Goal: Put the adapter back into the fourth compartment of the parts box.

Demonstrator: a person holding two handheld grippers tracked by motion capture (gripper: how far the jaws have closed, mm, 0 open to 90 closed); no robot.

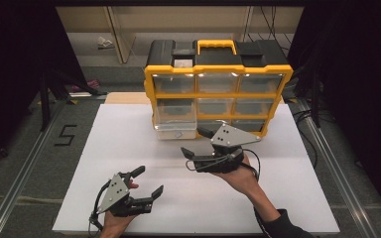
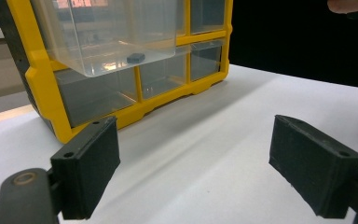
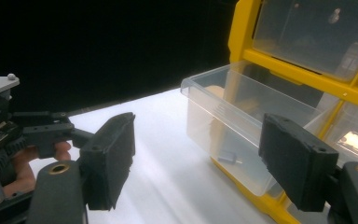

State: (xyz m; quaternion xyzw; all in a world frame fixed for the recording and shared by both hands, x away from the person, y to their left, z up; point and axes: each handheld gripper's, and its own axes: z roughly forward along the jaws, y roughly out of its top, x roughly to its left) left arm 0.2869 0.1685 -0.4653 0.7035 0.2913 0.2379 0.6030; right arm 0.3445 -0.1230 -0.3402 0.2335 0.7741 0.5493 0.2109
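Holding its jaws wide apart with nothing between them, the left gripper sits low over the near left part of the white board, gripped by the left hand. In the left gripper view both pads stand clear of the board and point toward the organizer, which is well apart from them.

The right gripper also has its jaws spread apart and empty. It hovers near the middle of the board, just in front of the organizer, carried by the right hand; a grey plate tops it. In the right gripper view the right-side pad overlaps the near side of the drawer; whether it touches cannot be told.

The drawer, clear plastic, is pulled partway out of the middle row, left column. A small dark part lies on its floor, seen through the wall in both gripper views.

The organizer is yellow-framed with a black top and a yellow handle, holding three rows of clear drawers. It stands at the far edge of the board.
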